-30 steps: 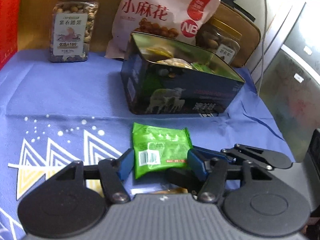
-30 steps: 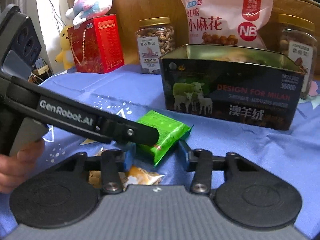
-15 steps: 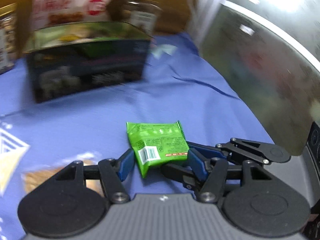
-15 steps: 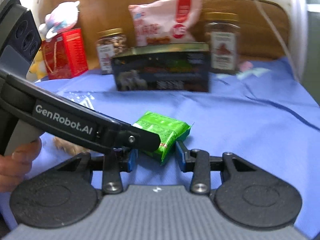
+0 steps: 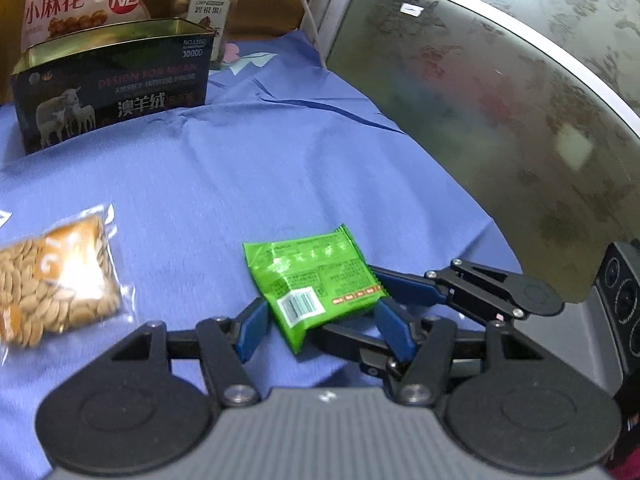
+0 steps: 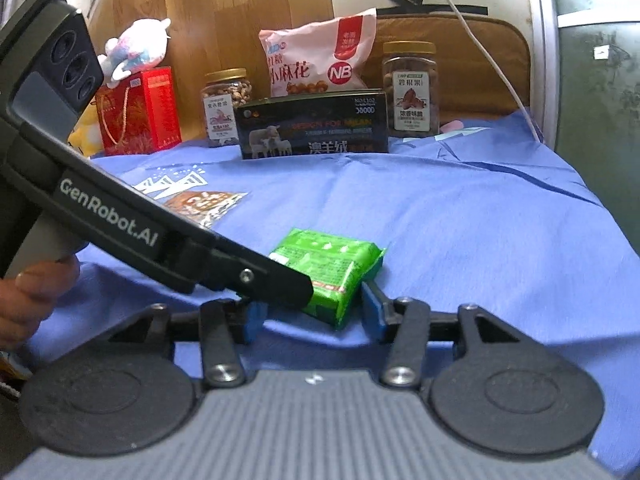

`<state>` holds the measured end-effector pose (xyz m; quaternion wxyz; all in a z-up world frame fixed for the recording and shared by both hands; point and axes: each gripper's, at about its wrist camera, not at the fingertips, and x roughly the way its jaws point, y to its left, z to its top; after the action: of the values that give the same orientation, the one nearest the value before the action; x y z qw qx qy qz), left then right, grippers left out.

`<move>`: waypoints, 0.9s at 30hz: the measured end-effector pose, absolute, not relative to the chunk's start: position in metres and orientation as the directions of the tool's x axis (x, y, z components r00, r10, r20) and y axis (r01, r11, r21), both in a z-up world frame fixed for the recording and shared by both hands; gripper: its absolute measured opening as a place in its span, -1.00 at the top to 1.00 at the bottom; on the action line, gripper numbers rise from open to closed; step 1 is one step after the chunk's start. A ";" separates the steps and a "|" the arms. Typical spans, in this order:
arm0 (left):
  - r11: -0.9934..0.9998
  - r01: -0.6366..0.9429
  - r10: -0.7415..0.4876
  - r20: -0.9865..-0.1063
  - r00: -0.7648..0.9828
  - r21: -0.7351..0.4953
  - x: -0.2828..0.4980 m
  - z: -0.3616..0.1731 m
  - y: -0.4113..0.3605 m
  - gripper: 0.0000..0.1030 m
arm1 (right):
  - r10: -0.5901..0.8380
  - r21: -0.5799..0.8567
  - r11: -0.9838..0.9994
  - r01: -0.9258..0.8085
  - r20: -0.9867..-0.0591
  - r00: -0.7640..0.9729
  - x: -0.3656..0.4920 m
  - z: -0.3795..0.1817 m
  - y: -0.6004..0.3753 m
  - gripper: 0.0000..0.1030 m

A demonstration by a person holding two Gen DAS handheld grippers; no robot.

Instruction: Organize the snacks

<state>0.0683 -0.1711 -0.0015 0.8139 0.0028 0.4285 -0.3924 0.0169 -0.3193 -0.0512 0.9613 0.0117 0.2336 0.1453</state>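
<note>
A green snack packet (image 5: 316, 282) sits between the blue pads of both grippers, a little above the blue cloth. My left gripper (image 5: 322, 330) is shut on its near edge. My right gripper (image 6: 312, 314) also closes on the same packet (image 6: 332, 264) from the other side, and its fingers (image 5: 408, 284) show in the left wrist view. A dark open tin with a sheep picture (image 5: 112, 88) stands far back; it also shows in the right wrist view (image 6: 314, 130). A clear bag of seeds (image 5: 60, 276) lies on the cloth to the left.
Behind the tin stand a pink snack bag (image 6: 320, 60), two nut jars (image 6: 410, 88) (image 6: 226, 108), a red box (image 6: 140, 110) and a plush toy (image 6: 136, 46). An orange packet (image 6: 200, 206) lies on the cloth. The table edge and a grey cabinet (image 5: 500, 100) are to the right.
Both grippers have pulled back from the tin with the green packet and swung right; the tin now stands much farther away and the seed bag has come into the left view.
</note>
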 end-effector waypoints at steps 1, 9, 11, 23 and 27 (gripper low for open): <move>0.691 0.643 -0.638 -0.698 0.325 -0.332 0.066 -0.001 -0.170 -0.16 | 0.284 0.092 0.958 -0.273 -0.442 0.851 0.015 -0.052 -0.319 -0.09; 0.675 0.648 -0.669 -0.663 0.337 -0.352 0.063 0.010 -0.158 -0.24 | 0.271 0.104 0.962 -0.251 -0.424 0.864 0.011 -0.049 -0.318 -0.27; 0.675 0.647 -0.670 -0.663 0.335 -0.354 0.064 0.010 -0.159 -0.24 | 0.268 0.106 0.963 -0.247 -0.420 0.867 0.010 -0.049 -0.318 -0.32; 0.711 0.626 -0.616 -0.712 0.337 -0.319 0.076 -0.002 -0.173 -0.24 | 0.231 0.034 0.971 -0.238 -0.413 0.881 0.009 -0.058 -0.312 -0.53; 0.732 0.621 -0.585 -0.727 0.361 -0.281 0.074 -0.001 -0.178 -0.25 | 0.228 0.033 0.971 -0.235 -0.406 0.885 0.010 -0.059 -0.313 -0.53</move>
<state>0.0736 -0.1782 -0.0009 0.8247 0.0209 0.4313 -0.3653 0.0098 -0.3132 -0.0590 0.9707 -0.0087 0.2083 0.1191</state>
